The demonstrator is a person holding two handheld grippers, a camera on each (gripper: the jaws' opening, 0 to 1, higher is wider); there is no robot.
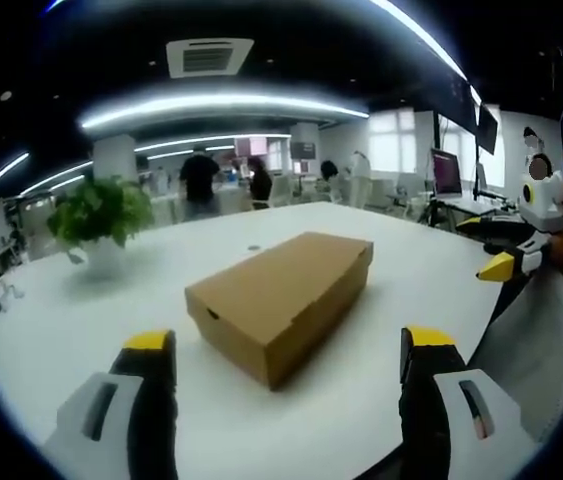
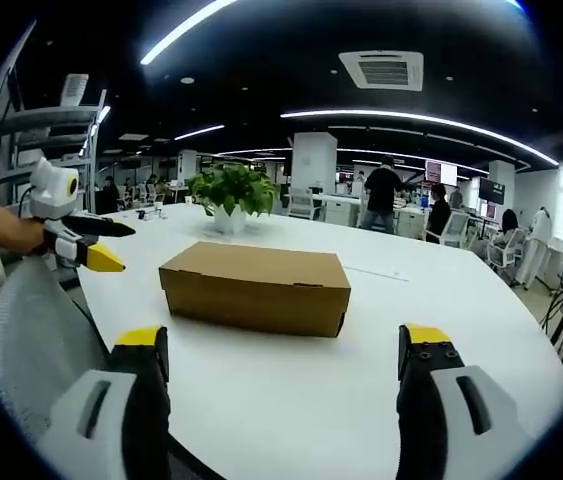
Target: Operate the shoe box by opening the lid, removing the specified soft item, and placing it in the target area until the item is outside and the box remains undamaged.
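Observation:
A closed brown cardboard shoe box (image 1: 283,297) lies on the round white table (image 1: 81,320), its lid down. In the right gripper view the same shoe box (image 2: 255,285) lies side-on near the table's middle. My left gripper (image 1: 286,370) is open, short of the box, nothing between its yellow-tipped fingers. My right gripper (image 2: 283,365) is open too, held back from the box's long side. The right gripper (image 1: 506,260) also shows at the right of the left gripper view, and the left gripper (image 2: 86,250) at the left of the right gripper view. The soft item is hidden.
A potted green plant (image 1: 101,225) in a white pot stands on the table's far side; the same plant (image 2: 231,195) shows behind the box. A grey mesh chair back (image 2: 36,340) is close at the table edge. People, desks and monitors fill the office behind.

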